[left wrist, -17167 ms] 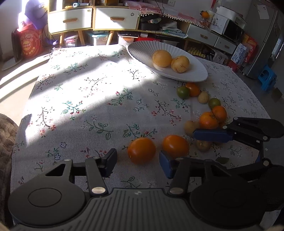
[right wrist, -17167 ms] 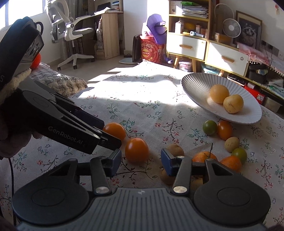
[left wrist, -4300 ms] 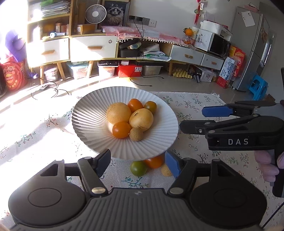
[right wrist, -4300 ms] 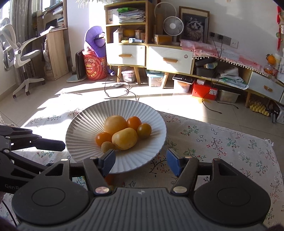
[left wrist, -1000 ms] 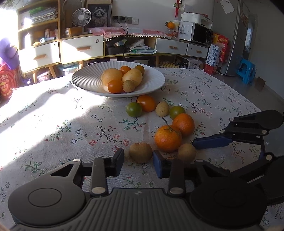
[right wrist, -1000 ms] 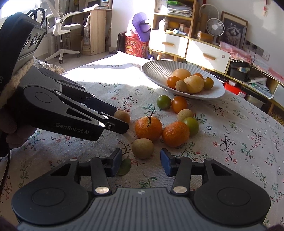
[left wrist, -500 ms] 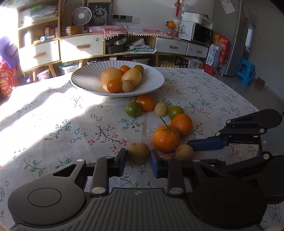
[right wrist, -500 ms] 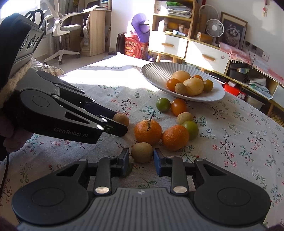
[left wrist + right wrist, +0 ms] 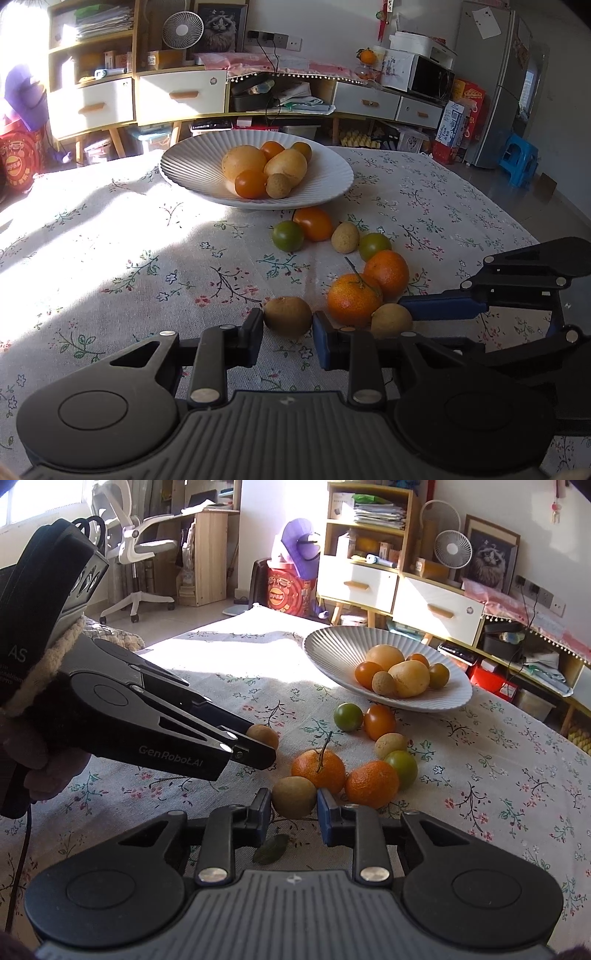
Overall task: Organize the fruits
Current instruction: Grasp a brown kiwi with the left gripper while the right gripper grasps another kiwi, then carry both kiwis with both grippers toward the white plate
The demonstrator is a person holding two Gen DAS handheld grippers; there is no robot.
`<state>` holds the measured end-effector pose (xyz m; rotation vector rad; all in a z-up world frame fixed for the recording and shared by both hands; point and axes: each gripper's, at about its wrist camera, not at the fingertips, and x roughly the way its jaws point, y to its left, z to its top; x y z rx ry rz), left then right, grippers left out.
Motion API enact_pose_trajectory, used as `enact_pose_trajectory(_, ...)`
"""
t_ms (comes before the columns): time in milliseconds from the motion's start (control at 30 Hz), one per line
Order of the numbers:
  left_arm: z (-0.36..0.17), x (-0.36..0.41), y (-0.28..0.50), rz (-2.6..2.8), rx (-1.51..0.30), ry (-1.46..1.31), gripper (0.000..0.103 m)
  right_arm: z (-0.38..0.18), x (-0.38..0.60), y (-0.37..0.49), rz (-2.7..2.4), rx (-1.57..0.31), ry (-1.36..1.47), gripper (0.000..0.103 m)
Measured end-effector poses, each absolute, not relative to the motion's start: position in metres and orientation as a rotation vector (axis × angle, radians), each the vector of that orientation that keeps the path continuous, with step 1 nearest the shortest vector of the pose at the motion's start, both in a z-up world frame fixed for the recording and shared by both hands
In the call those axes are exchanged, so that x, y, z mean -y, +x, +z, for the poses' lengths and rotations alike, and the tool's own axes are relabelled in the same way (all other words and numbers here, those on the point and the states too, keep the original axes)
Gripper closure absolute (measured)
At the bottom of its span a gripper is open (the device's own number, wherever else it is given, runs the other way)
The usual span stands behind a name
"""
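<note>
A white ribbed bowl (image 9: pixel 325 184) at the table's far side holds several fruits. Loose fruits lie in front of it: two oranges (image 9: pixel 352 299), green ones, a tomato and small brown ones. My left gripper (image 9: pixel 288 328) is shut on a brown kiwi (image 9: pixel 288 315) low on the cloth. My right gripper (image 9: pixel 293 808) is shut on another brown kiwi (image 9: pixel 293 796) beside the stemmed orange (image 9: pixel 319 770). The left gripper also shows in the right wrist view (image 9: pixel 258 747), with its kiwi (image 9: pixel 264 734). The right gripper's blue finger (image 9: pixel 443 306) reaches its kiwi (image 9: pixel 391 319) in the left wrist view.
A floral tablecloth (image 9: pixel 129 258) covers the table. A green leaf (image 9: pixel 271 847) lies under my right gripper. Cabinets, shelves and a fan stand behind the table, an office chair (image 9: pixel 140 554) to the left.
Both grippers have closed from open to gripping a kiwi each. Both views show the fruits slightly nearer and the grippers a little raised.
</note>
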<state>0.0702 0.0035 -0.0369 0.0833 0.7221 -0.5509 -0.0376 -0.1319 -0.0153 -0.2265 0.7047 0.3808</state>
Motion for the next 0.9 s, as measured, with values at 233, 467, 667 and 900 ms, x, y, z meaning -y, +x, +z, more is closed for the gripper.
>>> enact_pose_trajectory(233, -0.03, -0.005, 0.073, -0.544, -0.71, 0.065, 0.089, -0.009, 0.135, -0.032, 0.365, -0.685, -0.216, 0.079)
enact_pose_trajectory(467, -0.023, -0.005, 0.078, -0.532, -0.7, 0.049, 0.089, -0.003, 0.137, -0.025, 0.344, -0.667, -0.205, 0.079)
enact_pose_trajectory(667, -0.015, -0.003, 0.084, -0.519, -0.69, 0.032, 0.089, 0.003, 0.139, -0.013, 0.309, -0.656, -0.195, 0.079)
enact_pose_trajectory(900, -0.003, 0.001, 0.093, -0.511, -0.668, 0.018, 0.089, 0.012, 0.147, 0.005, 0.268, -0.636, -0.181, 0.079)
